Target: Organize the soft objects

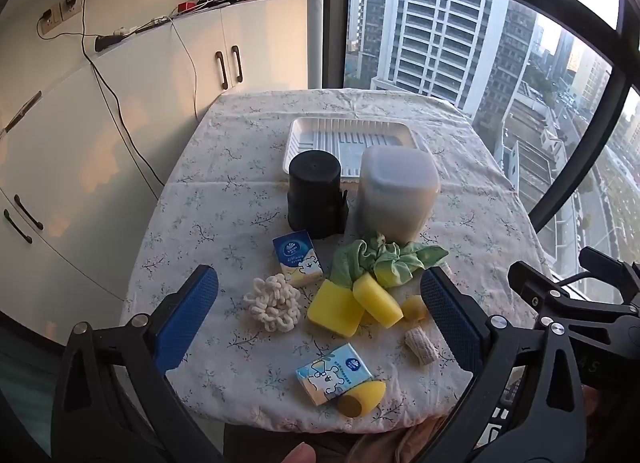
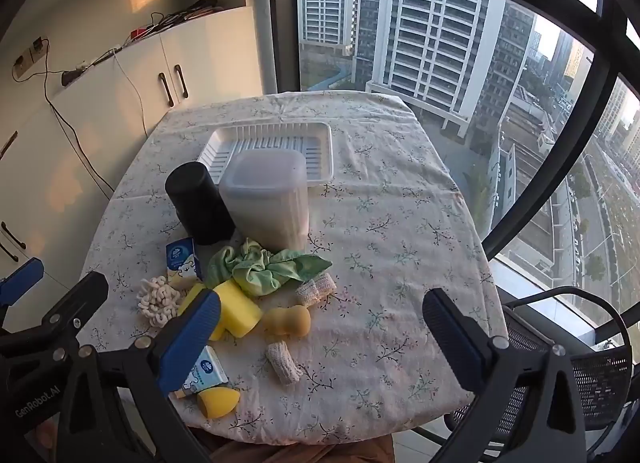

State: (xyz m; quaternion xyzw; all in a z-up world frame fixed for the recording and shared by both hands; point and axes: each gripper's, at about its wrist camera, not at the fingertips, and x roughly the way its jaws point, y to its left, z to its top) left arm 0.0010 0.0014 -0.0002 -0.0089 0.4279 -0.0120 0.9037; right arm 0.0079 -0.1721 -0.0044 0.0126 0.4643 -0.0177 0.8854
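Soft objects: a loose cluster is seen on the near half of the table, in front of two containers.
Yellow sponges (image 1: pixel 352 305): two blocks are stacked at the cluster's middle, the upper one tilted across the lower.
Green scrunchie (image 1: pixel 384 259): crumpled just behind the sponges, touching the upper block.
White knitted scrunchie (image 1: pixel 272 301): laid flat just left of the sponges.
Tissue packs: one (image 1: pixel 298 259) is propped upright behind the white scrunchie; another (image 1: pixel 334 373) lies flat near the table's front edge.
Yellow makeup sponge (image 1: pixel 360 399): laid on its side, touching the near tissue pack.
Gourd-shaped sponge (image 2: pixel 286 321): placed just right of the yellow blocks.
Beige knitted bands: one (image 2: pixel 284 363) is seen in front of the gourd shape, another (image 2: pixel 316 287) just behind it, beside the green scrunchie.
Black cylinder (image 1: pixel 316 195): stood upright behind the cluster.
Frosted lidded container (image 1: pixel 394 193): stood upright just right of the cylinder.
White tray (image 1: pixel 352 139): set behind both containers, toward the window.
Table (image 2: pixel 400 223): covered by a floral cloth.
Left gripper (image 1: pixel 320 315): held above the table's near edge, jaws spread wide, nothing between them.
Right gripper (image 2: pixel 322 337): held beside it, jaws likewise wide apart and holding nothing.
Chair (image 2: pixel 592 375): a mesh seat is seen at the table's right, by the window.
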